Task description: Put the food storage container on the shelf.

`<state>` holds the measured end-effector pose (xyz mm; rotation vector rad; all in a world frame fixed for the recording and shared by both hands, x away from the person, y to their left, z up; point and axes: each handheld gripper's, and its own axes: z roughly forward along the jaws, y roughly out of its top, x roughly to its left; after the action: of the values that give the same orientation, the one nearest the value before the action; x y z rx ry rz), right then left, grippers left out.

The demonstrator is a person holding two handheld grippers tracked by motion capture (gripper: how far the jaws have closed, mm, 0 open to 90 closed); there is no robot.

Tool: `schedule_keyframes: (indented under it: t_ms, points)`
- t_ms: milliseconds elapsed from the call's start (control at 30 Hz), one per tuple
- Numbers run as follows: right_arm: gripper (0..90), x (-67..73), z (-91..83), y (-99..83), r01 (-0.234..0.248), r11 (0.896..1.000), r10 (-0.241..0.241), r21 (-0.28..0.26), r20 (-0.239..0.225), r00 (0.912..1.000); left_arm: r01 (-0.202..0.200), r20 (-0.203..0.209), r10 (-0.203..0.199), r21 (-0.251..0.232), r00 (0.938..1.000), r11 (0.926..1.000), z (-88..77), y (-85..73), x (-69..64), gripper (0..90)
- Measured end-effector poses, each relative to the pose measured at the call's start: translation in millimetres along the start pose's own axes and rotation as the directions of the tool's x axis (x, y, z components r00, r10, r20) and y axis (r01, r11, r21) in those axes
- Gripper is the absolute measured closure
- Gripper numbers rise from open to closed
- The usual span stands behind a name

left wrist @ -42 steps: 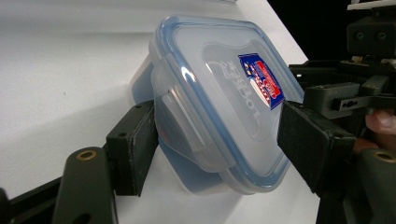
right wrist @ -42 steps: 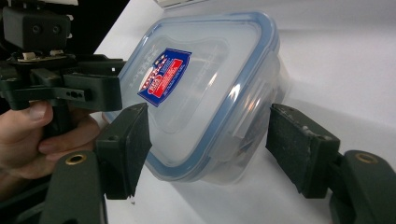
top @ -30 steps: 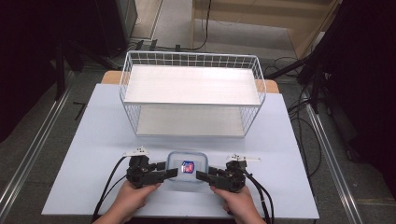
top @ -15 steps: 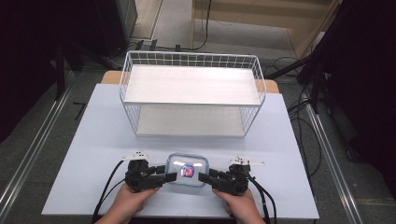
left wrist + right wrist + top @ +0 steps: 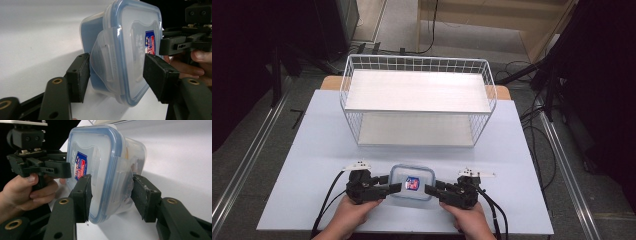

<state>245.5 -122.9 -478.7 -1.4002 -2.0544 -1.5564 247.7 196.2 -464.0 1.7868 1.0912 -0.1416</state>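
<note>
High view: a clear plastic food container with a blue-rimmed snap lid and rounded corners (image 5: 412,181) sits on the matte pale blue counter (image 5: 312,150), close to its near edge at six o'clock. Its lid faces up, a small red and blue label at the centre. From above it is nearly square, so I cannot tell its long axis. The black left gripper (image 5: 393,187) comes at it from nine o'clock, and the black right gripper (image 5: 429,190) from three o'clock, each held in a bare hand. At twelve o'clock, well apart, stands a white wire two-tier rack with flat white shelves (image 5: 417,95).

Left gripper view: the container (image 5: 125,50) appears turned on edge, lid toward three o'clock. A translucent, glossy latch flap (image 5: 106,62) hangs on its side wall. The blocky, matte left gripper (image 5: 117,75) has one jaw beside the blue-tinted base and the other over the lid. The jaws stand partly open; whether the pads press, I cannot tell.

Right gripper view: the lid of the container (image 5: 100,165) faces nine o'clock. The right gripper (image 5: 111,192) straddles the opposite latch flap (image 5: 123,180), and its jaws have just been closing, with the container between them. The pad on the lid side seems to touch the rim, while the other stands just off the flap.
</note>
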Motion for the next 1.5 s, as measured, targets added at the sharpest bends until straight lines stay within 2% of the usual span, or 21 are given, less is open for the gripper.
schedule_keyframes:
  t_ms: [133,300,467,600,633,667,700,733,767,800,867,1000,1100,1200,1267,1300,1367,1500]
  points:
    - [53.9,1.7,-0.8,0.1,0.013,1.0,-0.013,-0.006,0.005,0.9999,-0.023,-0.014,0.022,-0.003,0.9997,0.9997,-2.4,-0.2,-2.7,45.9]
    - [54.2,6.4,-1.1,0.3,0.07,0.997,-0.069,-0.023,0.033,0.9971,-0.054,-0.041,0.053,-0.016,0.9978,0.9984,-3.1,-1.6,-6.4,47.5]
    - [54.2,8.8,-2.2,0.5,0.1,0.994,-0.098,-0.041,0.043,0.9942,-0.084,-0.052,0.082,-0.033,0.9953,0.996,-3.8,-2.4,-9.0,47.4]
    - [54.1,13.4,-4.9,1.8,0.138,0.988,-0.134,-0.073,0.052,0.9895,-0.118,-0.06,0.114,-0.071,0.9917,0.9905,-7.2,-2.0,-14.1,47.5]
    - [54.1,16.3,-7.1,2.8,0.159,0.983,-0.154,-0.095,0.058,0.9864,-0.137,-0.068,0.131,-0.093,0.989,0.9862,-9.4,-1.6,-17.3,47.5]
    - [54.1,16.3,-7.1,2.8,0.159,0.983,-0.154,-0.095,0.058,0.9864,-0.137,-0.068,0.131,-0.093,0.989,0.9862,-9.4,-1.6,-17.3,47.5]
    - [54.0,18.0,-8.0,3.4,0.168,0.98,-0.162,-0.107,0.061,0.9848,-0.147,-0.071,0.14,-0.103,0.9875,0.9838,-10.2,-1.5,-18.8,47.5]
    - [54.0,21.1,-10.3,4.4,0.196,0.972,-0.189,-0.127,0.064,0.9798,-0.154,-0.076,0.146,-0.113,0.9863,0.9815,-11.2,-1.5,-20.8,47.4]
    - [54.0,21.1,-10.3,4.4,0.196,0.972,-0.189,-0.127,0.064,0.9798,-0.166,-0.076,0.157,-0.124,0.9846,0.9784,-12.2,-1.2,-22.4,47.4]
    - [54.0,24.3,-12.4,5.4,0.216,0.966,-0.208,-0.144,0.068,0.9756,-0.175,-0.083,0.165,-0.131,0.9827,0.9758,-13.4,-1.0,-24.3,47.4]
    - [54.0,26.0,-13.3,5.7,0.224,0.963,-0.216,-0.151,0.069,0.9739,-0.198,-0.096,0.186,-0.145,0.9779,0.9694,-15.8,-0.3,-28.0,47.2]
    - [53.9,32.5,-16.7,7.3,0.264,0.948,-0.254,-0.179,0.078,0.9641,-0.229,-0.107,0.212,-0.179,0.9714,0.957,-19.7,0.4,-33.2,46.9]
    - [53.9,36.3,-19.1,7.9,0.294,0.934,-0.283,-0.201,0.083,0.9556,-0.255,-0.12,0.234,-0.2,0.9648,0.9461,-22.5,1.1,-37.7,46.9]
    - [53.8,40.8,-22.3,9.0,0.322,0.919,-0.309,-0.226,0.092,0.9466,-0.283,-0.126,0.26,-0.226,0.9574,0.9321,-25.5,2.0,-41.9,46.9]
    - [53.2,44.8,-24.4,9.9,0.349,0.906,-0.332,-0.239,0.107,0.937,-0.303,-0.137,0.277,-0.239,0.9512,0.9227,-26.9,2.4,-45.5,46.9]
    - [53.1,46.6,-25.4,10.2,0.356,0.901,-0.339,-0.248,0.111,0.9342,-0.305,-0.138,0.278,-0.245,0.9506,0.9204,-27.7,3.0,-46.9,46.9]
    - [53.1,48.7,-27.6,11.4,0.37,0.891,-0.352,-0.262,0.114,0.9288,-0.321,-0.141,0.293,-0.252,0.9456,0.913,-29.4,4.5,-49.5,46.9]
    - [53.1,53.3,-31.5,12.3,0.389,0.878,-0.37,-0.28,0.117,0.9214,-0.347,-0.154,0.315,-0.27,0.9364,0.8982,-32.8,6.1,-55.3,46.9]
